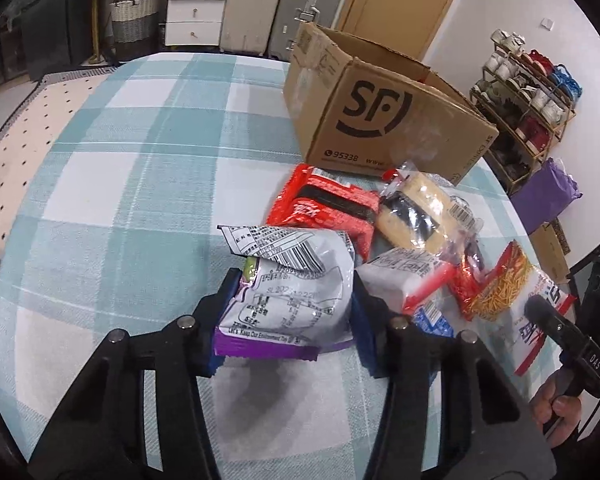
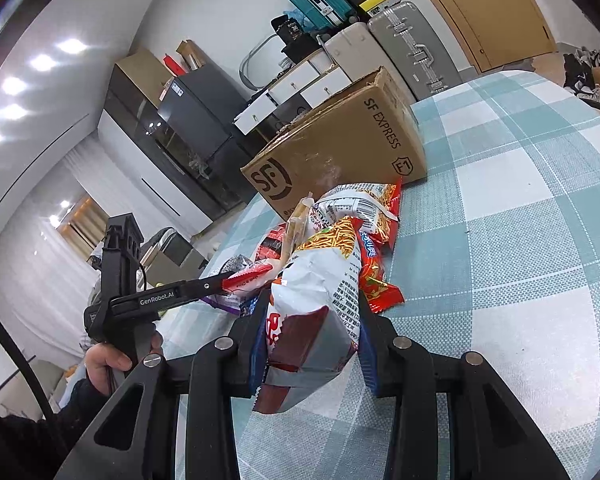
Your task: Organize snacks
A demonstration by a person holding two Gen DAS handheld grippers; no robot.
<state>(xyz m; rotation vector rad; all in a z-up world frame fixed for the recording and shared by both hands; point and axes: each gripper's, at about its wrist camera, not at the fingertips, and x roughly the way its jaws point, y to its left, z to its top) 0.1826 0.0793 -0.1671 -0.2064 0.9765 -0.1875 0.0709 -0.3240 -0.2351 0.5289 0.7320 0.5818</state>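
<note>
My left gripper (image 1: 294, 300) is shut on a silver and purple snack bag (image 1: 288, 300), held just above the checked tablecloth. My right gripper (image 2: 314, 324) is shut on a white and red snack bag (image 2: 312, 320) with a noodle picture, lifted off the cloth; the same bag shows in the left wrist view (image 1: 512, 300). A pile of snacks lies between: a red packet (image 1: 324, 208), a clear pack of yellow biscuits (image 1: 416, 216) and a white packet (image 1: 400, 276). An open SF cardboard box (image 1: 372, 108) stands behind the pile; it also shows in the right wrist view (image 2: 340, 148).
The table has a blue and white checked cloth (image 1: 140, 168). A shoe rack (image 1: 528, 104) and a purple bag (image 1: 548, 192) stand to the right of the table. Suitcases (image 1: 308, 4) and white drawers (image 1: 194, 8) stand behind it. The left gripper's handle (image 2: 140, 300) is at the table's left edge.
</note>
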